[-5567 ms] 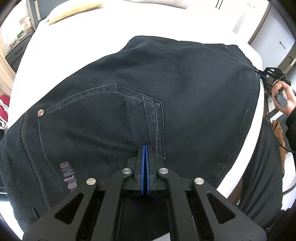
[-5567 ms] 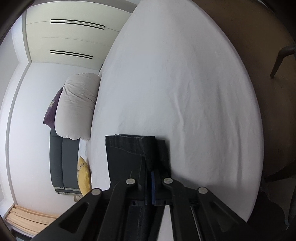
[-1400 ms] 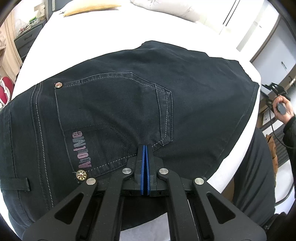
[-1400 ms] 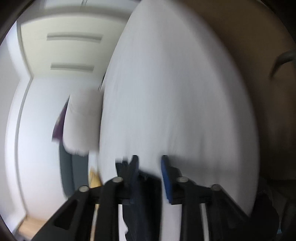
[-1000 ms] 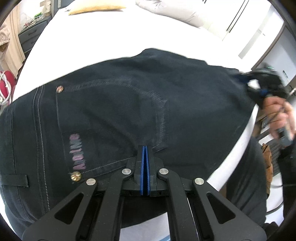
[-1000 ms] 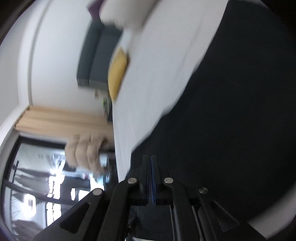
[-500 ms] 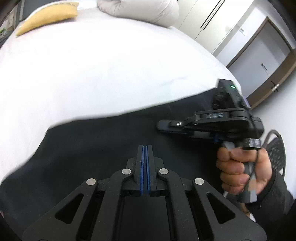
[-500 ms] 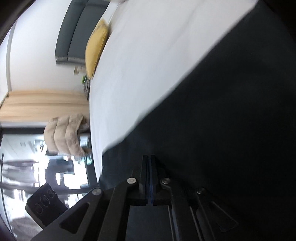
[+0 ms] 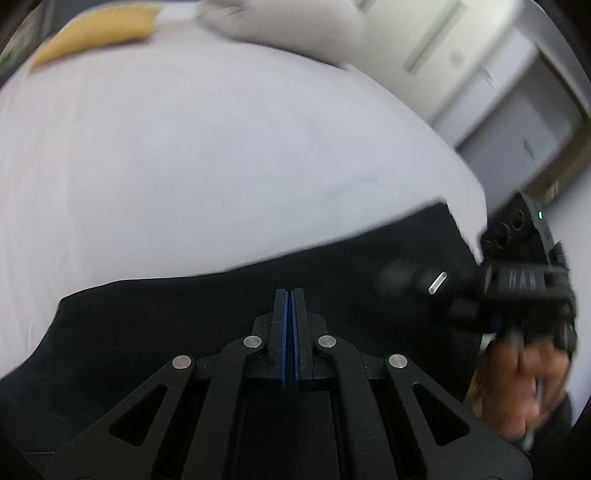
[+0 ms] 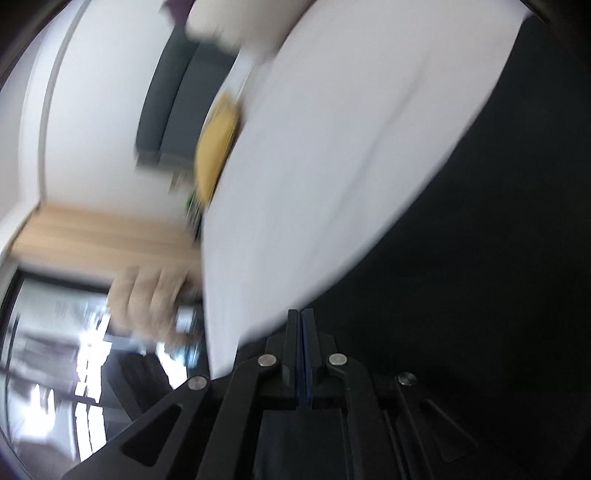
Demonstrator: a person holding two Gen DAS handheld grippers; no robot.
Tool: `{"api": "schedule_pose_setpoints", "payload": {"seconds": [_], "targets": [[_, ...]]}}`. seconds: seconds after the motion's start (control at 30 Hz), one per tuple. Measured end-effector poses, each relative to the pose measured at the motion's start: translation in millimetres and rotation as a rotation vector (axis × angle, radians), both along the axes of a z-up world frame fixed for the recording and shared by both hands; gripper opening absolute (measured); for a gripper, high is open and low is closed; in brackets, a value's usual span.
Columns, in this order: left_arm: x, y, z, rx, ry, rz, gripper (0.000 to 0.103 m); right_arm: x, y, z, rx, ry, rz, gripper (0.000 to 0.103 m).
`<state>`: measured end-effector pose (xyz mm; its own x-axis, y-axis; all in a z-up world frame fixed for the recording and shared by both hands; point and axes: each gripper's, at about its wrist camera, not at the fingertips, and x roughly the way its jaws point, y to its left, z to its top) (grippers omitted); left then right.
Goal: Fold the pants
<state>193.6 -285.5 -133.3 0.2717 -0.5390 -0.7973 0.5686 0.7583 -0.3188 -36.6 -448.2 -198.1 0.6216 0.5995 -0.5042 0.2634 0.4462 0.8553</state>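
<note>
Two grippers, both with jaws pressed together and nothing visibly between the blue pads: left gripper [image 9: 290, 295] low in the middle of its frame over the dark pants [image 9: 207, 314], right gripper [image 10: 301, 314] likewise low in its own. Pants spread across the lower part of the white bed [image 9: 184, 155], filling the right of the right wrist view. Yellow pillow [image 9: 96, 33] at upper left; right hand [image 9: 517, 384] at lower right.

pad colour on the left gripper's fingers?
Blue, on the left gripper; clearest in the left wrist view.
</note>
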Motion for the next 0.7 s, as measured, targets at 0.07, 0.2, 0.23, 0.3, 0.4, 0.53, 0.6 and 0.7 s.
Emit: {"api": "schedule_pose_setpoints", "payload": {"seconds": [0.07, 0.2, 0.23, 0.3, 0.4, 0.53, 0.6, 0.7], "targets": [[-2, -8, -15, 0.057, 0.022, -0.022, 0.001, -3, 25, -16, -0.002, 0.044, 0.077, 0.005], [15, 18, -41, -0.021, 0.135, 0.018, 0.001, -12, -5, -40, 0.019, 0.102, -0.001, 0.0], [20, 25, -39, -0.018, 0.125, 0.04, 0.001, -14, -19, -34, -0.042, 0.1, -0.032, 0.0], [31, 43, -40, -0.038, 0.138, 0.087, 0.001, -23, -66, -29, -0.088, 0.096, -0.135, 0.0], [51, 75, -39, -0.039, 0.136, 0.174, 0.001, -41, -141, -33, -0.054, 0.093, -0.305, 0.0], [62, 126, -26, -0.008, 0.093, 0.268, 0.001, -78, -207, -21, -0.128, 0.121, -0.486, 0.0], [58, 163, -17, -0.018, 0.071, 0.34, 0.001, -95, -228, -4, -0.174, 0.127, -0.563, 0.0], [40, 205, 1, -0.03, 0.008, 0.442, 0.001, -117, -217, 25, -0.223, 0.095, -0.578, 0.004]]}}
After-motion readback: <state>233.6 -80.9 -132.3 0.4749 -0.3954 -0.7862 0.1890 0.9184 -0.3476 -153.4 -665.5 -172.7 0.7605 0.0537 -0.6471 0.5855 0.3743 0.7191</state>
